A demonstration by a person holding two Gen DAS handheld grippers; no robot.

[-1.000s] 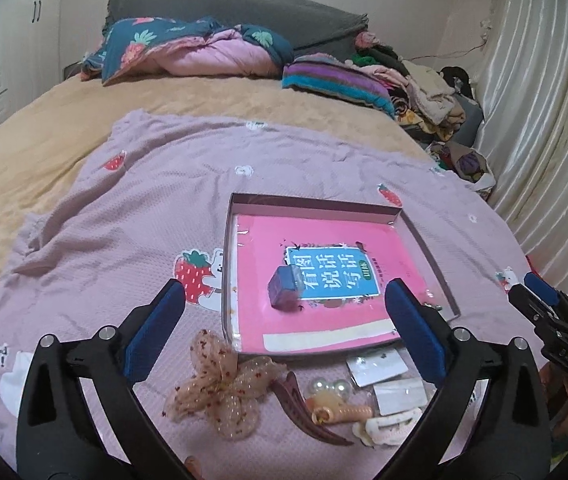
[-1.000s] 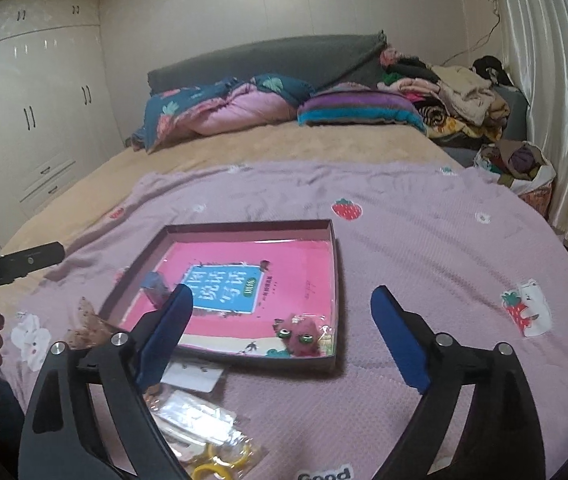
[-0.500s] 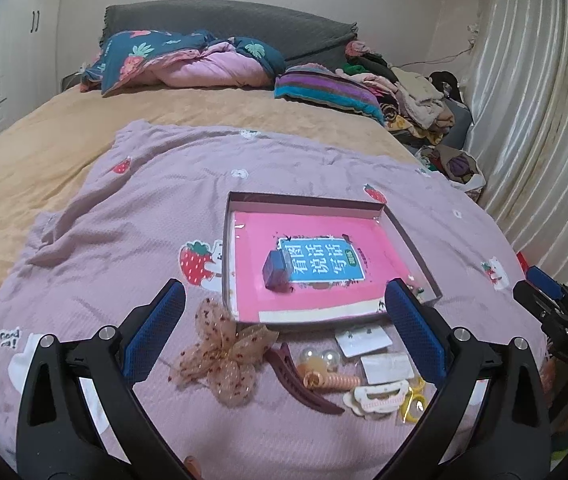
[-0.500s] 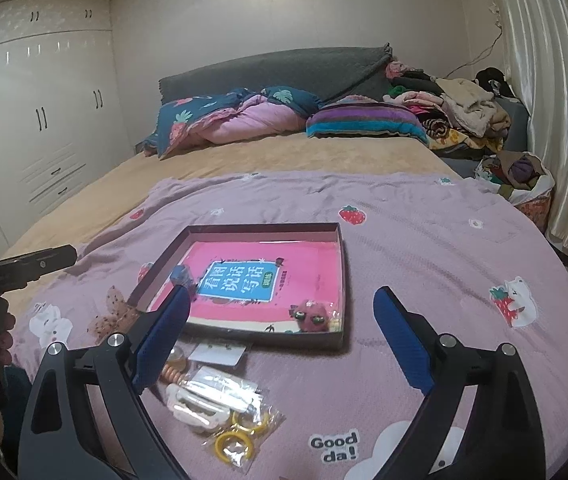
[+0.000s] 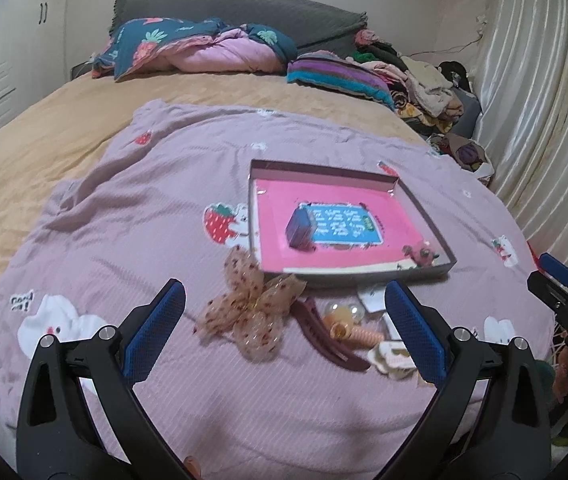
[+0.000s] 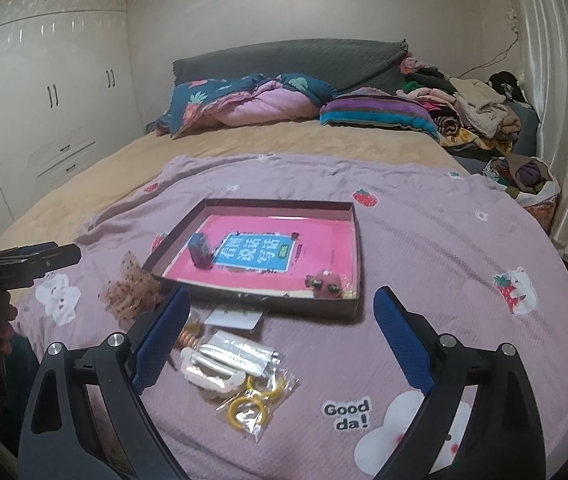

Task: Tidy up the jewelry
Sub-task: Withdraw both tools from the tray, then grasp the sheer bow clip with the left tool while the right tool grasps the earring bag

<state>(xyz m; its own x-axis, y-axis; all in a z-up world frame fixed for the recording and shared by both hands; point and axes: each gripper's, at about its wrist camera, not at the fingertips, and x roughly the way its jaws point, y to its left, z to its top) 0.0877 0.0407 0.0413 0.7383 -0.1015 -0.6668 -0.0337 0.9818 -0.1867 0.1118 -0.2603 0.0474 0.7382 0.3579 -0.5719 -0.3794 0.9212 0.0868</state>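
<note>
A shallow box (image 5: 428, 220) (image 6: 358, 248) with a pink book inside lies on the purple blanket. In it stand a small blue-purple case (image 5: 299, 227) (image 6: 200, 249) and a red fuzzy clip (image 5: 421, 253) (image 6: 324, 283). In front of it lie a tulle bow (image 5: 253, 306) (image 6: 131, 292), a maroon hair claw (image 5: 330, 342), a pearl clip (image 5: 342, 312), an orange coil tie (image 5: 358, 334), white clips (image 6: 211, 372), an earring card (image 6: 233, 318) and bagged yellow rings (image 6: 251, 400). My left gripper (image 5: 284, 332) and right gripper (image 6: 279, 340) are open and empty, above these items.
The purple blanket (image 5: 123, 240) covers a tan bed (image 6: 243, 140). Pillows and a quilt (image 5: 203, 48) lie at the headboard, a clothes pile (image 6: 476, 112) at the right. Curtains (image 5: 544, 100) hang on the right, wardrobes (image 6: 23, 100) on the left.
Both grippers have pulled back and risen from the box, so more of the blanket and the loose items show. Both stay open and empty.
</note>
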